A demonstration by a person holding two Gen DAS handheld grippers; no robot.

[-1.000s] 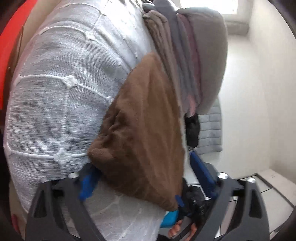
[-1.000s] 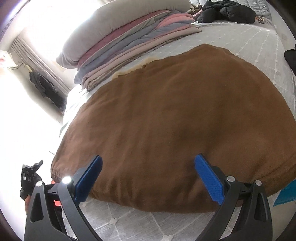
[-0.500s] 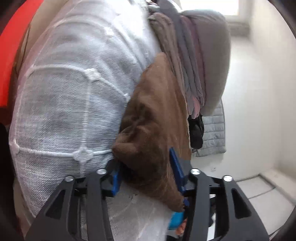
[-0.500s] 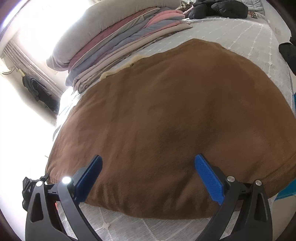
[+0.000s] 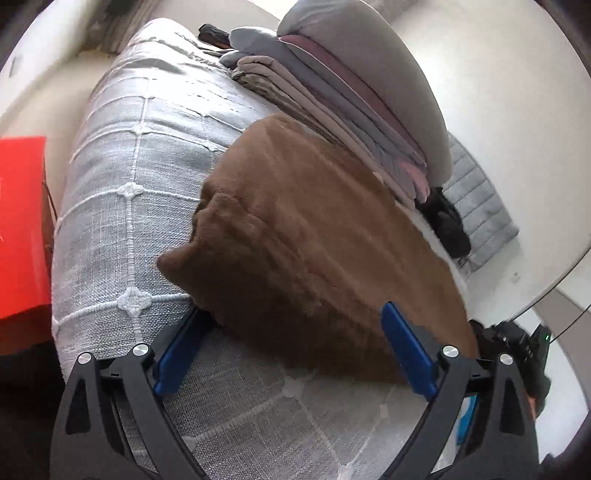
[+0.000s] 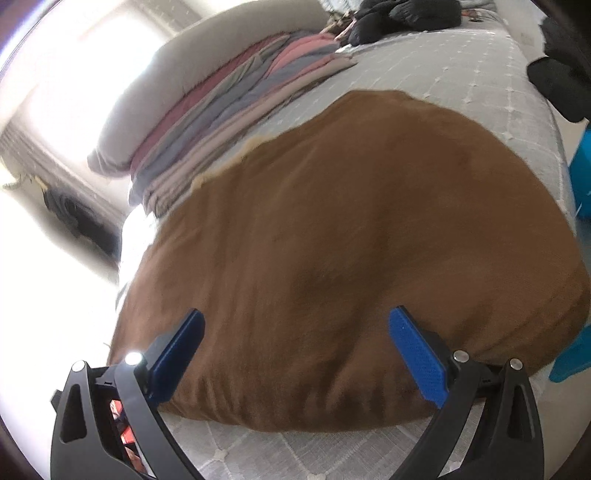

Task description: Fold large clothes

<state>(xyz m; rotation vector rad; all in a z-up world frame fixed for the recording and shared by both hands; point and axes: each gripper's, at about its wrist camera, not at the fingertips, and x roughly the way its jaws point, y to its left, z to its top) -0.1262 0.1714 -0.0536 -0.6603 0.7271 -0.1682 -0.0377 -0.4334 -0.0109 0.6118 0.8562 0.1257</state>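
A large brown fleece garment [image 5: 314, 236] lies spread on the grey quilted bed [image 5: 122, 206], filling most of the right wrist view [image 6: 351, 240]. My left gripper [image 5: 291, 310] hovers at the garment's near left corner. Its jaws are opening wide; the rumpled corner lies between the blue pads [image 5: 173, 354] and neither presses on it. My right gripper [image 6: 297, 312] stands open over the garment's near edge, its blue pads [image 6: 417, 354] apart above the cloth without gripping it.
A stack of folded clothes [image 5: 332, 85] under a grey pillow [image 5: 388, 74] lies along the bed's far side, also in the right wrist view [image 6: 229, 110]. A red box [image 5: 20, 229] stands left of the bed. Black clothes [image 6: 402, 14] lie at the far end, and a blue thing [image 6: 580, 173] at the right.
The left gripper closed on the garment's corner half a second ago, then let go and rolled; the corner now lies on the bed. The right gripper shifted slightly over the near edge.
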